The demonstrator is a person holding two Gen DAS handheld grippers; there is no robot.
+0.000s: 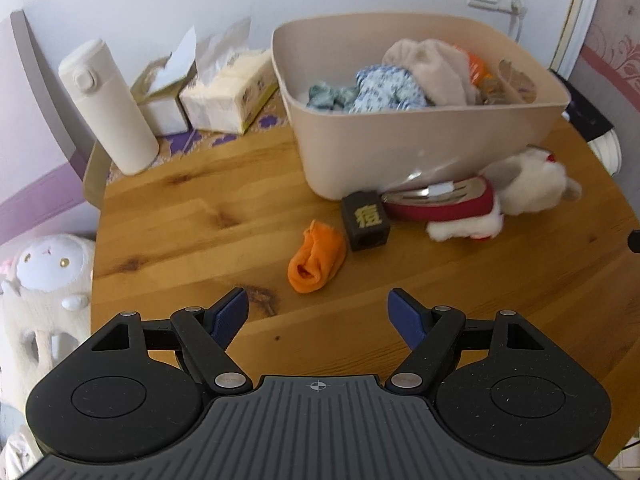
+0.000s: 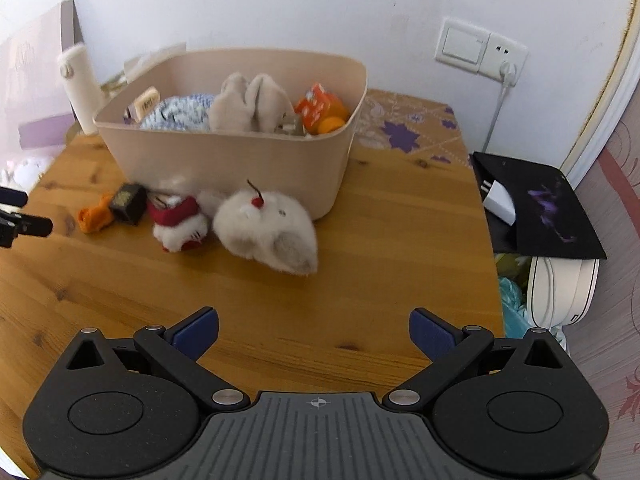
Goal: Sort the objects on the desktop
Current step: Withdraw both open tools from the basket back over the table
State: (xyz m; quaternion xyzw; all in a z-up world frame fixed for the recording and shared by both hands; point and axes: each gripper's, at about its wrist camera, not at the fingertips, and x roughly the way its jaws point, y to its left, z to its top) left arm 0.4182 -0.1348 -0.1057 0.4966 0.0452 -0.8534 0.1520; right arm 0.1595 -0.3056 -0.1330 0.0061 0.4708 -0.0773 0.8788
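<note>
Some soft things already sit in the bin (image 1: 420,148), but the orange sock (image 1: 316,258), dark block (image 1: 366,220) and two plush toys (image 2: 264,228) still lie on the desk (image 1: 200,216) beside it, and both the left gripper (image 1: 318,314) and the right gripper (image 2: 314,334) are wide and hold nothing.

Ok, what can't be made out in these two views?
- Bottom of the beige bin: both views, hidden by its front wall and the piled cloth.
- Red-clad plush toy behind the white plush mouse: right wrist view, blurred.
- Left gripper: right wrist view, cut off at the edge.
</note>
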